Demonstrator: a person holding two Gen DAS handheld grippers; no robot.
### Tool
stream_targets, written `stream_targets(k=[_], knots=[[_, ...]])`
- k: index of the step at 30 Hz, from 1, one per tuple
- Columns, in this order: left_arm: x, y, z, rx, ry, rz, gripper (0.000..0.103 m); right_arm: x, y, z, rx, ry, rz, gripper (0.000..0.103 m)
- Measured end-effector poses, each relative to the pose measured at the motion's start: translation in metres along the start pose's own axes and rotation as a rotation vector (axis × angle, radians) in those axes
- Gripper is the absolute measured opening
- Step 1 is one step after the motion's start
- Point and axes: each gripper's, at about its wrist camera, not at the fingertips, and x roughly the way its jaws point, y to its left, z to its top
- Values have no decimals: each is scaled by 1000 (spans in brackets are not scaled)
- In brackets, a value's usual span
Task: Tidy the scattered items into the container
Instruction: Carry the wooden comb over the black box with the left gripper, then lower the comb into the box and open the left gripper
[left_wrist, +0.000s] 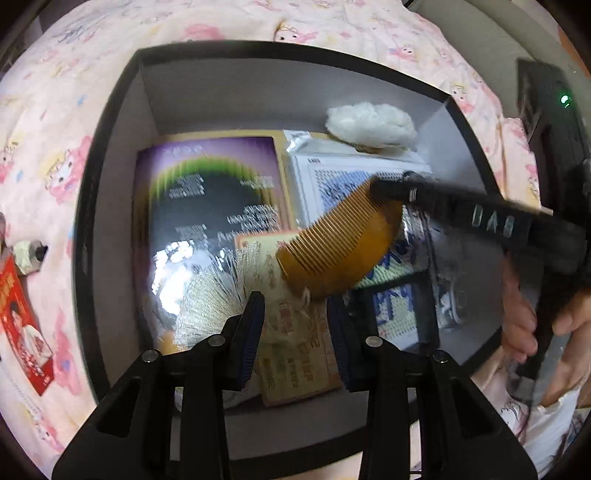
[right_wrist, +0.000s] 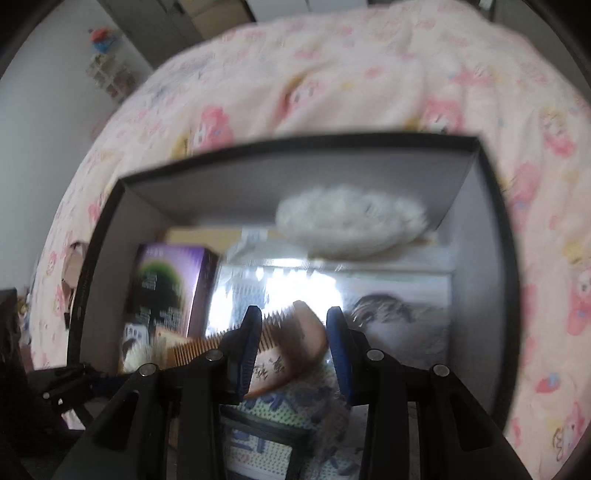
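A black box (left_wrist: 110, 155) with grey inner walls sits on a pink cartoon-print bedsheet (left_wrist: 55, 122). It holds a purple carton (left_wrist: 207, 192), a white cotton wad (left_wrist: 369, 123), clear-wrapped packets (left_wrist: 332, 173) and a yellowish packet (left_wrist: 291, 332). My right gripper (right_wrist: 293, 332) is shut on one end of a brown wooden comb (right_wrist: 280, 343), which hangs tilted over the box contents. From the left wrist view, that comb (left_wrist: 340, 251) is seen under the right gripper's black finger (left_wrist: 391, 190). My left gripper (left_wrist: 297, 332) hovers above the yellowish packet, jaws partly apart and nothing between them.
On the sheet left of the box lie a red printed packet (left_wrist: 22, 325) and a small wrapped item (left_wrist: 29, 251). A black device with a green light (left_wrist: 554, 110) stands at the right. A person's hand (left_wrist: 524, 317) grips the right tool's handle.
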Motion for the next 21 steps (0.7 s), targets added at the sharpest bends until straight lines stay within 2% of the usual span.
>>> stream_targets(k=[4, 8, 11, 14, 19, 21], knots=[[1, 5, 10, -21, -18, 48, 34, -2, -2, -9, 9, 64, 66, 33], [-6, 9, 16, -63, -63, 1, 34, -14, -3, -11, 10, 35, 101, 33], [-7, -1, 28, -38, -86, -13, 34, -27, -14, -5, 53, -49, 65, 33], [2, -15, 41, 4, -74, -58, 34, -39, -22, -2, 73, -114, -16, 33], [29, -28, 58, -1, -4, -110, 34, -43, -17, -4, 41, -123, -99, 34], [35, -34, 58, 17, -2, -88, 33, -42, -14, -6, 20, -114, -120, 35]])
